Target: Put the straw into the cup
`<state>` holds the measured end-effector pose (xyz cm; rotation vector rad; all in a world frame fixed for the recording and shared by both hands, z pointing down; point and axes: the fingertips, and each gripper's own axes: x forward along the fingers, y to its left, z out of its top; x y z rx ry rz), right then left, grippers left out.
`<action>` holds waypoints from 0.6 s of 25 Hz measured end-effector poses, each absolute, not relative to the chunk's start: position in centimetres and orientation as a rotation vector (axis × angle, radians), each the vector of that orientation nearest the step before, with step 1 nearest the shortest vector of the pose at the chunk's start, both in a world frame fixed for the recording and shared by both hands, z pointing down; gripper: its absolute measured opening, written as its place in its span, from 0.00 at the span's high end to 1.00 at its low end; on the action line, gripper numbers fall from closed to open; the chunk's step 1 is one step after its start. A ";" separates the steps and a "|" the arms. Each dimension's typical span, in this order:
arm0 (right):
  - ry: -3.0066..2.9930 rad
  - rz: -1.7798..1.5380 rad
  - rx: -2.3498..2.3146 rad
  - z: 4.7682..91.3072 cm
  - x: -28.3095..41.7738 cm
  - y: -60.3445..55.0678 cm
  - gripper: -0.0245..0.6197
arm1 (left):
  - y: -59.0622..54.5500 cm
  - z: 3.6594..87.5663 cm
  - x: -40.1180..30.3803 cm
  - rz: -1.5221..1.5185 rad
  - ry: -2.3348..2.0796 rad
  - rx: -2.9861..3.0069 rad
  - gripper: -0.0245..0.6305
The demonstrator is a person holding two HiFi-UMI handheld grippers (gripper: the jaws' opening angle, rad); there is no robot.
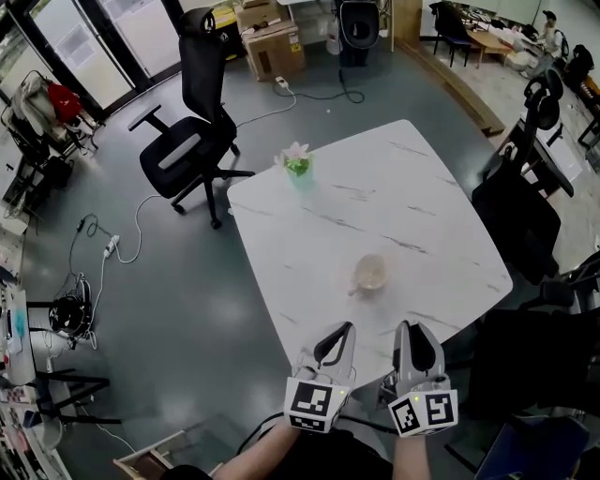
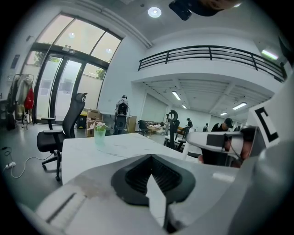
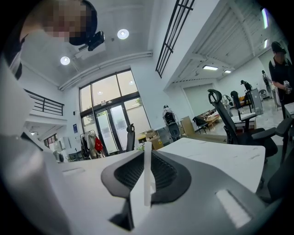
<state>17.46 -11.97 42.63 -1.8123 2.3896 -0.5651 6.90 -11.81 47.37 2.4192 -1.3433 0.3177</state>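
Near side of the cup [image 1: 370, 273], our right tongs [image 1: 413, 330] clamp the straw [image 3: 147, 160], left tongs [image 1: 345, 330] closed empty; insertion not started.

Floor: grey-blue [image 1: 187, 281], smooth, faint sheen.
Desk: white marble-look top [image 1: 422, 197] with grey veins, rounded corners.
Office chair: black [image 1: 192, 122], on castors, just beyond the desk's far-left corner.
More chairs: black, high-backed [image 1: 525, 197], along the desk's right side.
Glass doors: floor-to-ceiling, dark frames [image 2: 59, 82], daylight coming through.
Coat rack: beside the doors, red garment hanging [image 1: 52, 103].
Cardboard boxes: stacked by the far wall [image 1: 272, 42].
Cables: white leads and a power strip [image 1: 112, 246] lying on the floor, left.
Walls: plain white.
Mezzanine: black railing [image 2: 206, 53] overhead.
Lighting: round recessed ceiling lamp [image 2: 154, 12]; strip lights [image 2: 177, 95] in the far hall, lit.
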 end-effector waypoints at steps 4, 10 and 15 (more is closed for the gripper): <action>2.400 -0.569 -1.821 43.2 17.2 -13.8 0.89 | -13.0 48.0 7.0 0.317 -1.327 2.413 0.96; 2.404 -0.579 -1.838 44.1 17.1 -16.4 0.89 | -14.7 49.1 6.9 0.316 -1.306 2.392 0.96; 2.408 -0.581 -1.840 44.8 16.8 -18.3 0.89 | -15.8 50.1 6.6 0.321 -1.295 2.374 0.96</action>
